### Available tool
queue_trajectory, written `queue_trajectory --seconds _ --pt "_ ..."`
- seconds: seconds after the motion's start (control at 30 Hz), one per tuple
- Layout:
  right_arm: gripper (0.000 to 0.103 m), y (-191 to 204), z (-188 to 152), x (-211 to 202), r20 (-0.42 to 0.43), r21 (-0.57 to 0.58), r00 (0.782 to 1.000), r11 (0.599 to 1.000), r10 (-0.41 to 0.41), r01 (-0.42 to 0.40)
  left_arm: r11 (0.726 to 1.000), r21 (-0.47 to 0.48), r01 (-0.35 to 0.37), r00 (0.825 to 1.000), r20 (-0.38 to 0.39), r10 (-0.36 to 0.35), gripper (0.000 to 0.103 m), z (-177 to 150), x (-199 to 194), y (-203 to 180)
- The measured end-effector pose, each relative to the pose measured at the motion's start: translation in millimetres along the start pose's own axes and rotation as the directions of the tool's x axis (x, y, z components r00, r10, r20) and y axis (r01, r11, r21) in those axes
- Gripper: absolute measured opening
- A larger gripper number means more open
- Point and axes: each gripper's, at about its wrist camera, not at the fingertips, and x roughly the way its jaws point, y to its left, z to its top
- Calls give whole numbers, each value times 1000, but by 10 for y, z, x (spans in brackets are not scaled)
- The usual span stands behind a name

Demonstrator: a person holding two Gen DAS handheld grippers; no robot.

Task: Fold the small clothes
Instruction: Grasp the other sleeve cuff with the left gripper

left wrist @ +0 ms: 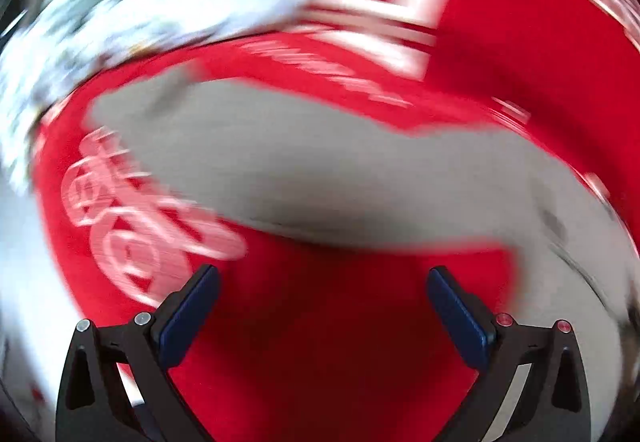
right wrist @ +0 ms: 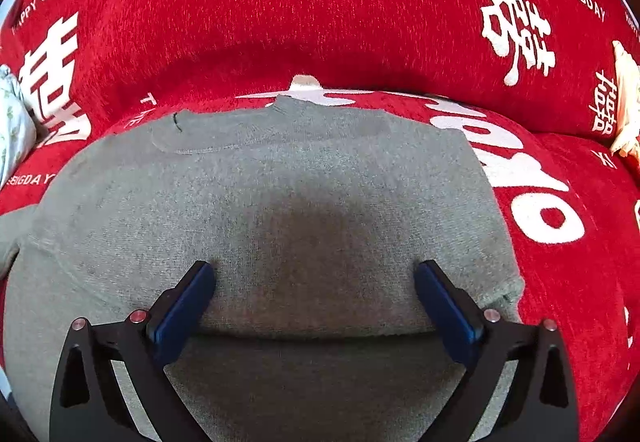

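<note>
A small grey knit garment lies flat on a red sofa cover with white lettering; its neckline is at the far edge. My right gripper is open, its blue pads spread over the near part of the garment, holding nothing. In the left wrist view everything is motion-blurred: a grey part of the garment lies ahead on the red cover. My left gripper is open and empty above red fabric, just short of the grey cloth.
A pale floral cloth sits at the left edge of the sofa and shows blurred in the left wrist view. A cream item lies at the right edge. The sofa backrest rises behind the garment.
</note>
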Motion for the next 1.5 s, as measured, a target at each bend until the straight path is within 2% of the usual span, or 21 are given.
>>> queue_trajectory --seconds 0.07,0.13,0.2,0.3,0.47,0.5,0.53,0.6,0.67,0.7,0.83,0.87,0.93,0.97,1.07,1.13,1.17,1.3,1.37,1.4,1.5 --pt "101 -2 3 0 0 1 1000 1000 1 -1 992 -125 -33 999 -18 31 103 227 123 569" --pt "101 -1 5 1 -1 -1 1000 1000 -2 2 979 -199 -44 999 -14 43 103 337 189 953" --pt "101 7 2 1 -1 -5 1000 1000 -8 8 965 -261 -15 1000 -19 10 103 510 272 1293" --pt "101 17 3 7 -2 -9 1000 1000 -14 14 945 -321 62 998 -11 -70 103 783 363 1565" --pt "101 25 1 9 -1 -12 1000 1000 -21 21 905 -392 166 984 6 -178 102 1116 513 1726" --pt "101 26 0 8 -1 -12 1000 1000 -22 22 895 -408 179 982 16 -189 96 1153 520 1751" --pt "101 25 0 8 -1 -13 1000 1000 -21 21 891 -415 182 982 25 -189 79 1169 505 1773" --pt "101 25 1 8 -1 -14 1000 1000 -22 22 869 -439 229 971 36 -238 40 1195 526 1856" --pt "101 24 2 8 -1 -14 1000 1000 -23 23 833 -478 278 953 26 -303 21 1181 613 1971" --pt "101 24 3 9 -2 -15 1000 1000 -24 24 805 -503 314 939 41 -341 21 1154 650 2050" --pt "101 22 8 11 -3 -15 1000 1000 -25 24 731 -560 390 905 86 -417 21 1097 701 2179" --pt "101 21 8 11 -3 -16 1000 1000 -25 25 703 -583 407 896 106 -431 21 1083 719 2201" --pt "101 19 10 11 -3 -16 1000 1000 -25 25 671 -613 417 889 124 -440 21 1070 739 2225" --pt "101 19 10 12 -3 -16 1000 1000 -25 25 666 -617 418 889 127 -440 21 1076 746 2220" --pt "101 18 11 13 -3 -17 1000 1000 -26 26 680 -611 405 896 115 -430 21 1113 736 2184" --pt "101 19 12 12 -3 -17 1000 1000 -26 26 706 -590 392 903 101 -417 20 1140 715 2193" --pt "101 19 12 12 -3 -17 1000 1000 -26 26 734 -573 365 917 82 -391 13 1162 697 2169" --pt "101 18 14 11 -4 -17 1000 1000 -25 25 749 -574 330 934 83 -348 13 1188 608 2135" --pt "101 17 18 10 -4 -16 1000 1000 -24 24 767 -555 323 939 89 -331 13 1201 542 2108" --pt "101 16 20 10 -4 -16 1000 1000 -23 23 786 -530 318 943 93 -319 13 1228 484 2057" --pt "101 12 24 11 -3 -12 1000 1000 -19 19 814 -483 322 944 105 -312 13 1283 347 1950"
